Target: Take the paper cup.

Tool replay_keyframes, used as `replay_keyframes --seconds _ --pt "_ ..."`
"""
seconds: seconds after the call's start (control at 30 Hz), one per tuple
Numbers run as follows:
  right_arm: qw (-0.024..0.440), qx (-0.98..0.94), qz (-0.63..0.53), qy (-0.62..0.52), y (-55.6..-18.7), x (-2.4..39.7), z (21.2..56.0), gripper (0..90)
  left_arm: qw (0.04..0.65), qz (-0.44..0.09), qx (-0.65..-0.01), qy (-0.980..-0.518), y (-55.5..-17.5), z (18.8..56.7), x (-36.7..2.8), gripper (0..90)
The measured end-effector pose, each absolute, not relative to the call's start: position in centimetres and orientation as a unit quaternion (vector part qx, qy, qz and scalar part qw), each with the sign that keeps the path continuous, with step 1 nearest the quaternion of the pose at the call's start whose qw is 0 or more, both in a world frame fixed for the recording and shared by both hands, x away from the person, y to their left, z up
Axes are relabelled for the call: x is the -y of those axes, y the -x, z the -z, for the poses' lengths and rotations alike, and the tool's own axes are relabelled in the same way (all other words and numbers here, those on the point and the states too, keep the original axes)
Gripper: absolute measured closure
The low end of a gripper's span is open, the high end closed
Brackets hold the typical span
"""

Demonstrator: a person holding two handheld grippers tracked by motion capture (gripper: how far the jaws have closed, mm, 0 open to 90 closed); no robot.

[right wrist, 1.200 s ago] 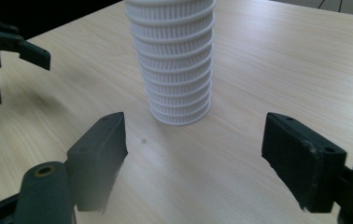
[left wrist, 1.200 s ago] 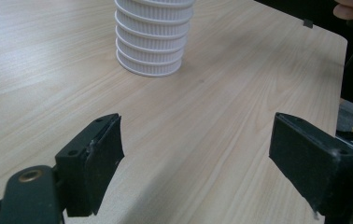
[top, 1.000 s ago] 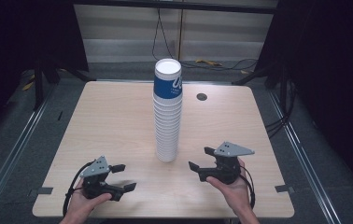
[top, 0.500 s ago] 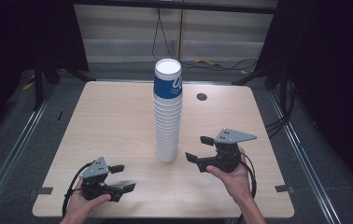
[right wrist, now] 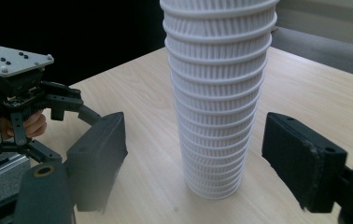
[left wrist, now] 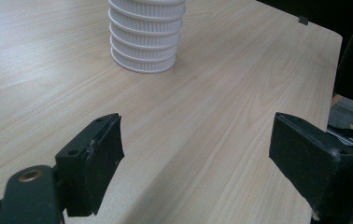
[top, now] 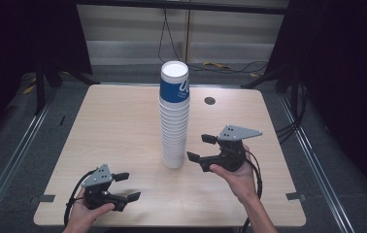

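Tall stack of cups (top: 174,116) stands upright near the middle of the surface (top: 113,121), all white ribbed cups except the top one, which wears a blue sleeve. Nothing has been pulled off it yet: no loose cup anywhere on the wood, stack looks untouched.

Right gripper (top: 205,147) is lifted off the surface, just right of the stack's lower part, jaws pointing at it. Its jaws have just been closing a bit, but they stand partly open and apart from the cups. In the right gripper view the stack (right wrist: 219,98) sits between and beyond the two black pads, not pressed by either. Holding nothing.

Left gripper (top: 127,187) sits low at the near left corner, in the person's hand, well apart from the stack. Jaws wide open, empty; in the left gripper view I see bare wood between them and the stack's base (left wrist: 144,37) farther off.

Progress call: approach stage. Right hand is lining up on the stack, grasp not yet made. Everything is left: grip, lift or separate cups, place them. My guess is the left hand comes in later to steady or take cups.

Writing: blue sleeve carries a white logo mark, partly turned away; I can't read it. No other labels legible. Small dark round cap or grommet (top: 209,101) is set in the surface behind the stack, no text.
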State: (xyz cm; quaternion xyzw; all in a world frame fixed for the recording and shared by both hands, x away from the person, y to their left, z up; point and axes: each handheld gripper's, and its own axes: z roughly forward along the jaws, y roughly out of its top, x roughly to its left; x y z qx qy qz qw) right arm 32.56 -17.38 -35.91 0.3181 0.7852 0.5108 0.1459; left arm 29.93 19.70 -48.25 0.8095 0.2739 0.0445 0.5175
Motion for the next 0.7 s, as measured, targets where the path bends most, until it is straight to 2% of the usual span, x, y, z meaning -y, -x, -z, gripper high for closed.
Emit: replay_keyframes --seconds 0.07,0.3,0.53,0.63,0.7 --pt "0.156 -0.786 -0.511 -0.31 -32.6 17.3 35.5 19.5 0.516 -0.043 -0.274 -0.811 -30.0 48.3 -19.7 17.3" --pt "0.147 -0.788 -0.517 -0.301 -33.2 17.3 34.1 15.1 0.51 -0.043 -0.274 -0.814 -30.1 48.6 -19.5 17.3" --pt "0.146 -0.789 -0.522 -0.29 -33.8 17.1 32.2 15.1 0.51 -0.042 -0.276 -0.814 -30.1 48.6 -19.5 17.3" --pt "0.139 -0.797 -0.517 -0.28 -34.1 16.9 31.5 19.9 0.512 -0.041 -0.277 -0.812 -30.1 48.6 -19.6 17.3" --pt "0.14 -0.798 -0.516 -0.276 -34.2 16.7 31.1 19.4 0.511 -0.041 -0.277 -0.813 -30.1 48.6 -19.7 17.3"
